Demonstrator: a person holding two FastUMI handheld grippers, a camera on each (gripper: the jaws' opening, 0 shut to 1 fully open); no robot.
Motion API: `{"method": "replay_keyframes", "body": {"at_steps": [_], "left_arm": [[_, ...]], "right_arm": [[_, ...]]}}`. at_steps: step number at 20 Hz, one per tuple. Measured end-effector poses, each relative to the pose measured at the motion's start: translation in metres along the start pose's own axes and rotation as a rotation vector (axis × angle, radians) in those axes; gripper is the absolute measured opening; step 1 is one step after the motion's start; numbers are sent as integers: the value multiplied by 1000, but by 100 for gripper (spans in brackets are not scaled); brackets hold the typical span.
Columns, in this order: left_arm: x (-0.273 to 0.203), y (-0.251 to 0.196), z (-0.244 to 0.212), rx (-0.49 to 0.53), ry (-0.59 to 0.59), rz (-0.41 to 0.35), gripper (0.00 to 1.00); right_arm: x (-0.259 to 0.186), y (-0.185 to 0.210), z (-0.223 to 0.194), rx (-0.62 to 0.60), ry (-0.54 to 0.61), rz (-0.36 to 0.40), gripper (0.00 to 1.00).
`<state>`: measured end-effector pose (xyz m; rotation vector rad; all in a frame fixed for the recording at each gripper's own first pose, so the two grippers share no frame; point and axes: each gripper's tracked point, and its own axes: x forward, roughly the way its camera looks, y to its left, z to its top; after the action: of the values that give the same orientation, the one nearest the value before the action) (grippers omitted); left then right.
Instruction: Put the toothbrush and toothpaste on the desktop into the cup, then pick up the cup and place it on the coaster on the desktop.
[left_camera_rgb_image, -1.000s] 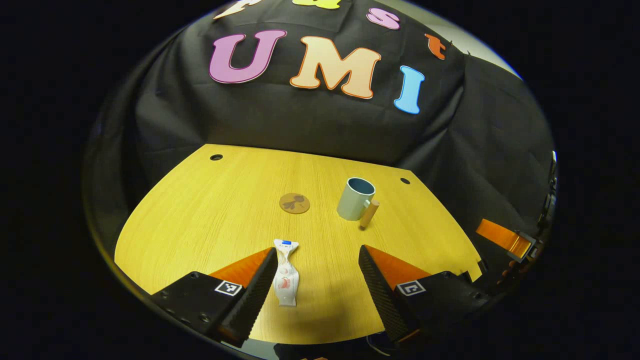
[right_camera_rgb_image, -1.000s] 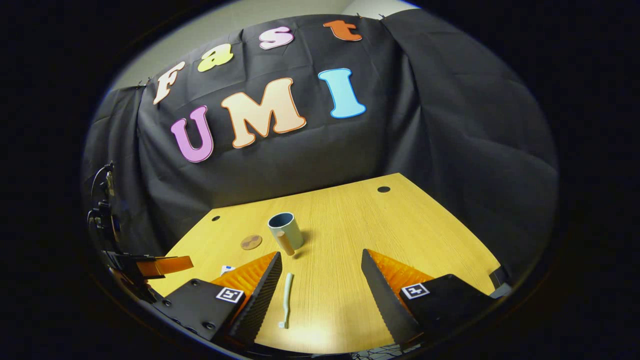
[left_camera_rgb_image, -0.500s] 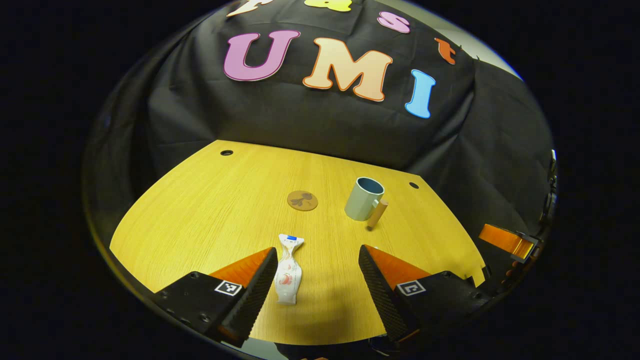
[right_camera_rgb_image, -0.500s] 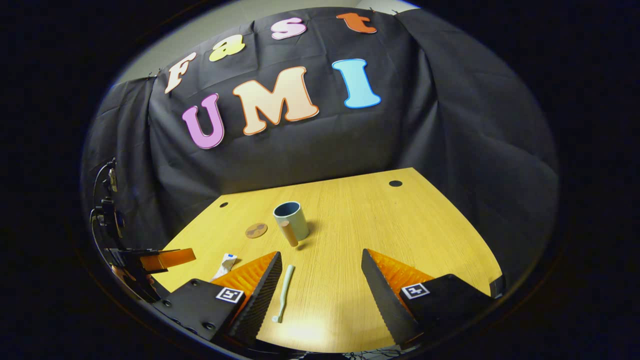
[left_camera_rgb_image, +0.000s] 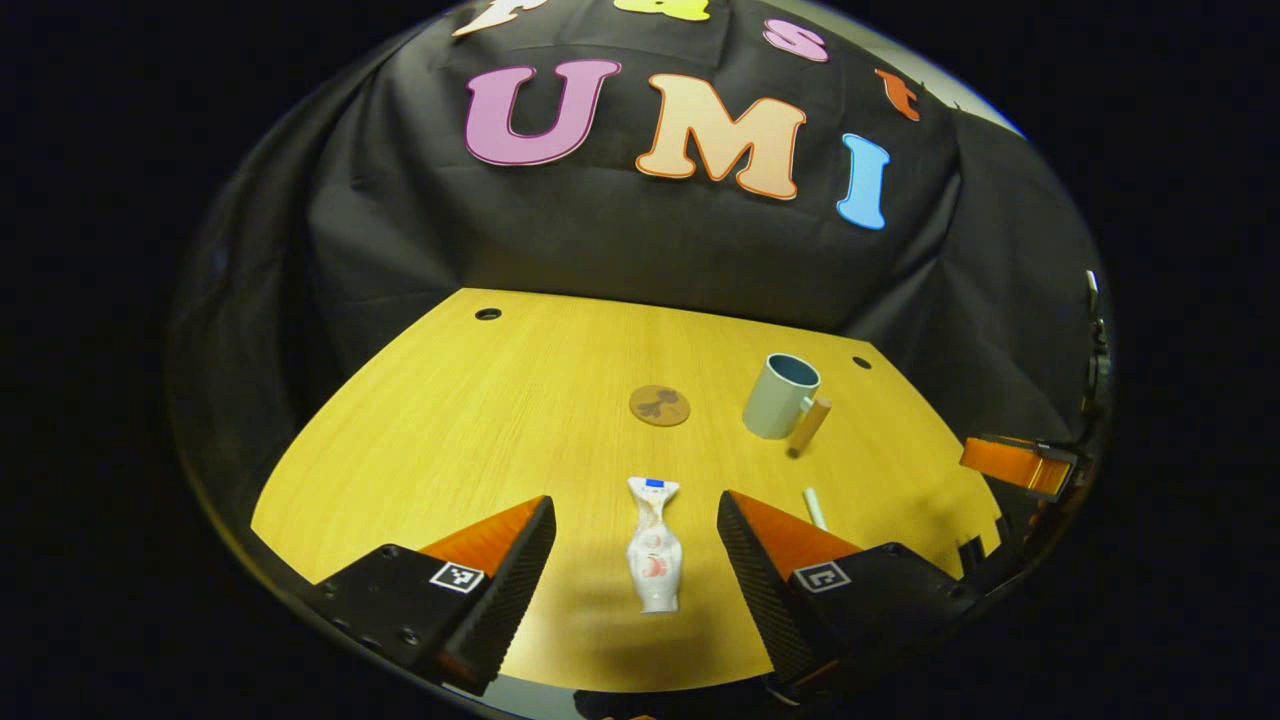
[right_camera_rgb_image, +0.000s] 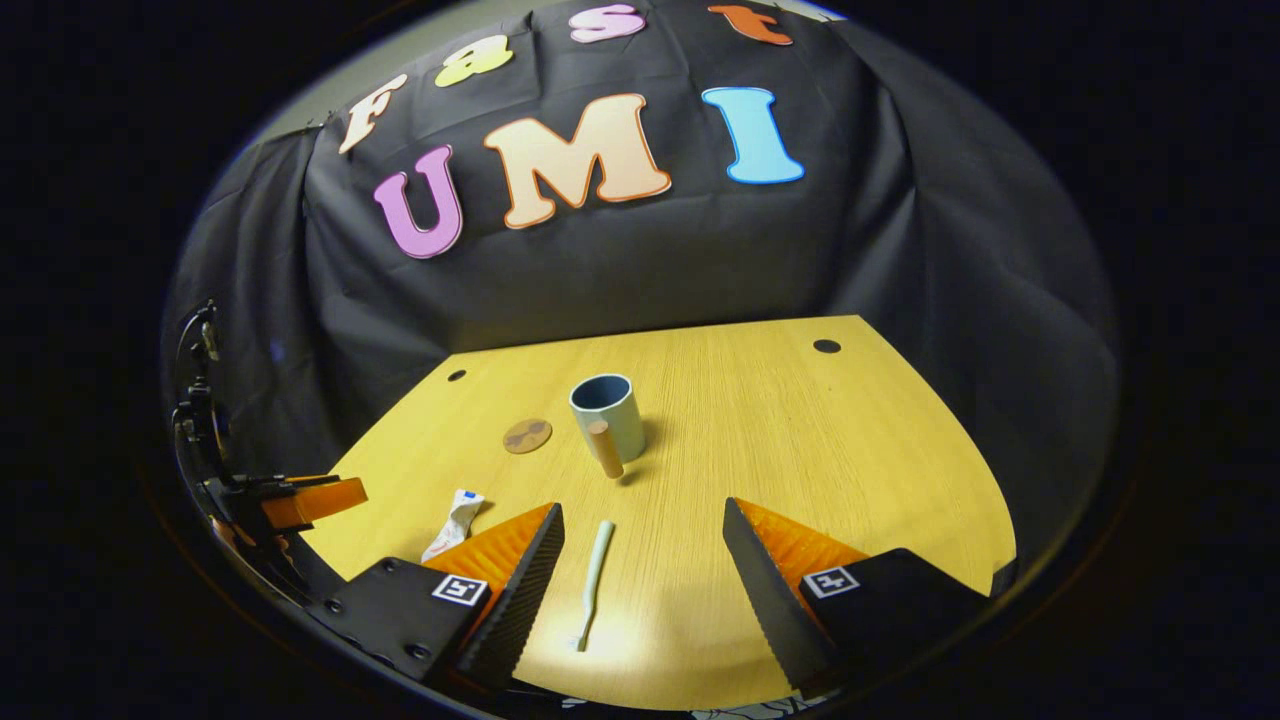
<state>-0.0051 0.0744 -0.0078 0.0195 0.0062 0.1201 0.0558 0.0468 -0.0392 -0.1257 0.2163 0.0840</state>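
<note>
Both grippers hung above the near edge of the yellow wood-grain tabletop (left_camera_rgb_image: 450, 420) with nothing between their fingers. Left gripper (left_camera_rgb_image: 636, 545) had its fingers spread wide, and the crumpled white toothpaste tube with a blue cap (left_camera_rgb_image: 652, 545) lay flat on the tabletop between them, cap pointing toward the far edge. Right gripper (right_camera_rgb_image: 643, 560) was just as wide apart, and the slim pale-green plastic toothbrush (right_camera_rgb_image: 594, 580) lay between its fingers, closer to the left one, lengthwise toward the far edge.

I judged the tube light and soft, half squeezed out, so it would buckle and fold under pressure; I meant to take it across the fuller lower body rather than the pinched waist or the cap. The toothbrush looked stiff, light and smooth, lying low on the wood, so it could skid or roll out; I would pinch it across the middle of the handle.

The pale grey-green ceramic cup with a wooden peg handle (right_camera_rgb_image: 607, 415) stood upright near the middle of the tabletop, and the round brown coaster (right_camera_rgb_image: 527, 435) lay just beside it, apart. The cup seemed the heaviest and most breakable piece.
</note>
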Motion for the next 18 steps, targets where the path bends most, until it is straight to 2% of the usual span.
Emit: {"method": "replay_keyframes", "body": {"at_steps": [1,3,4,5,7,9,11,15,16,17,18], "left_arm": [[0,8,-1,9,9,2,95],[2,19,-3,8,22,4,96],[4,24,-7,5,34,3,95],[4,29,-10,2,46,4,95],[6,41,-16,0,65,5,96],[10,50,-20,1,82,7,96],[16,57,-22,-3,96,6,95],[26,71,-32,-8,134,3,95],[28,73,-33,-9,142,2,96],[31,77,-34,-13,149,0,96],[33,78,-36,-22,157,-4,96]], "right_arm": [[7,4,-7,-9,34,-12,98],[22,15,-18,-17,98,-9,94],[30,20,-23,-20,129,-9,98],[36,25,-29,-23,160,-12,94],[52,33,-42,-22,235,-15,99],[65,39,-56,-24,311,-22,94],[74,42,-65,-19,376,-28,94],[95,45,-82,12,482,-66,93],[99,45,-84,22,504,-78,98],[102,44,-87,24,524,-93,93],[106,43,-89,21,543,-107,93]]}}
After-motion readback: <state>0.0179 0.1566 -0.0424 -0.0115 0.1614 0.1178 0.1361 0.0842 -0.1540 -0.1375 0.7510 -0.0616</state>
